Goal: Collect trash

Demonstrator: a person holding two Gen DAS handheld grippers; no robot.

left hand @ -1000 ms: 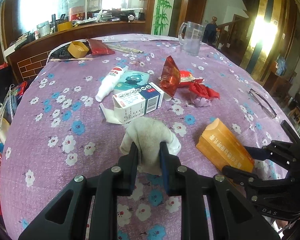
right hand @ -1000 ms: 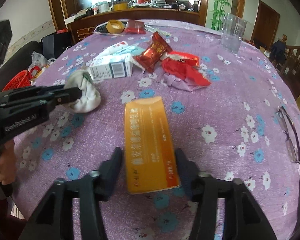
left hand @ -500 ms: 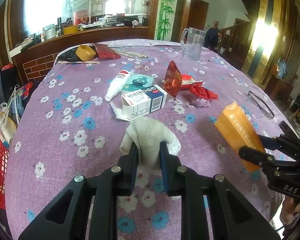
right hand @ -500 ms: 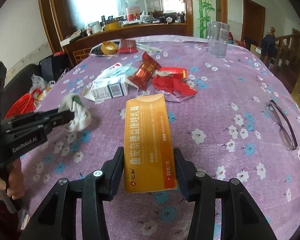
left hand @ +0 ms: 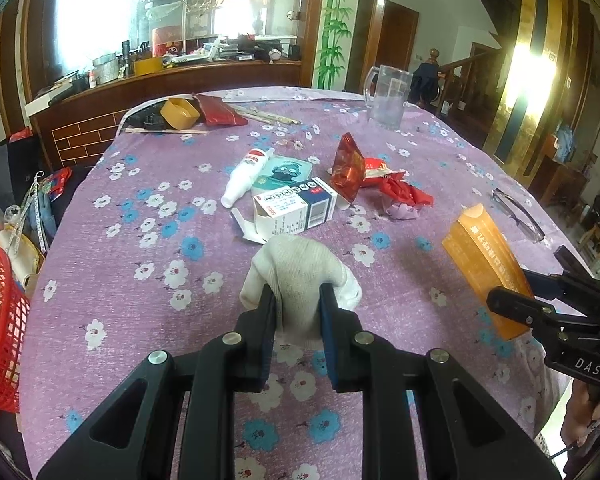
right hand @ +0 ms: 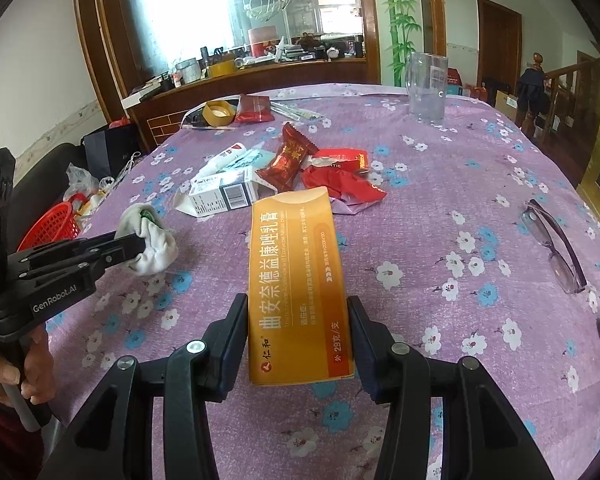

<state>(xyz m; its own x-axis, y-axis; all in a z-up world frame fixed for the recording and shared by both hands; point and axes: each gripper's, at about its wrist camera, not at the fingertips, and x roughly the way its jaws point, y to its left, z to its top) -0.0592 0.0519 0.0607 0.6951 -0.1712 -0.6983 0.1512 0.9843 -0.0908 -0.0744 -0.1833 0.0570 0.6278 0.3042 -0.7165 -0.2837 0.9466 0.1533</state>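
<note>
My left gripper point(left hand: 298, 306) is shut on a crumpled white sock-like cloth point(left hand: 300, 276), held just above the purple flowered tablecloth point(left hand: 140, 240); the same cloth point(right hand: 150, 246) shows at the left of the right wrist view. My right gripper point(right hand: 298, 334) is shut on a long orange medicine box point(right hand: 298, 280), lifted off the table with its far end tilted up; the box point(left hand: 486, 268) appears at the right in the left wrist view. More trash lies mid-table: a white-blue carton point(left hand: 296, 208), a white tube point(left hand: 246, 176), red wrappers point(left hand: 348, 168).
A red mesh basket point(left hand: 0, 320) stands beside the table at the left. Glasses point(right hand: 556, 244) lie near the right edge. A clear jug point(right hand: 426, 86), a yellow tape roll point(right hand: 218, 112) and a red packet point(right hand: 254, 108) sit at the far side.
The right gripper has raised the orange box off the table and tipped its far end up. The left gripper has drawn back a little with the cloth. Both grips are unchanged.
</note>
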